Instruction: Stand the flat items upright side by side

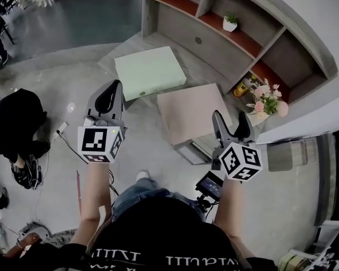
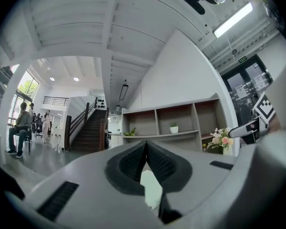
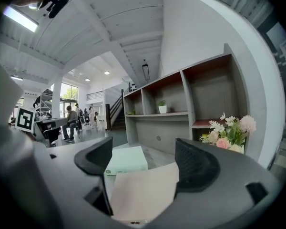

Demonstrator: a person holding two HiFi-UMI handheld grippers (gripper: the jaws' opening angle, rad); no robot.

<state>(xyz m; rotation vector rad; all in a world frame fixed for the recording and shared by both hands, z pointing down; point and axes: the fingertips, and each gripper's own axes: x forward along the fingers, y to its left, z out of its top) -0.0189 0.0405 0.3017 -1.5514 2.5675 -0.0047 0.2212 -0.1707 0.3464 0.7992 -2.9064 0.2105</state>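
Open floor [image 1: 62, 95] spread left of the pink box [image 1: 195, 112] and nearer the camera, w/ plenty of room on that side. A person in black [image 1: 17, 123] crouched far left of the pink box, w/ a cable [image 1: 62, 130] on the floor beside them. The pink box lay flat on a low grey platform [image 1: 199, 75], near its front edge. The green box [image 1: 150, 71] lay flat on the same platform, just left of the pink box and beyond it, corners close; couldn't tell if they touched. Flowers [image 1: 265, 97] stood just right of the pink box, crowding that side. Beyond it the shelf unit [image 1: 226, 44] closed off the back, w/ a potted plant [image 1: 230, 22] on one shelf. L gripper [image 1: 114, 89] hovered left of the pink box, by the green box's near edge, jaws pressed together w/ nothing btwn them. R gripper [image 1: 230, 120] hovered over the pink box's near right edge, jaws spread wide, gripping nothing.
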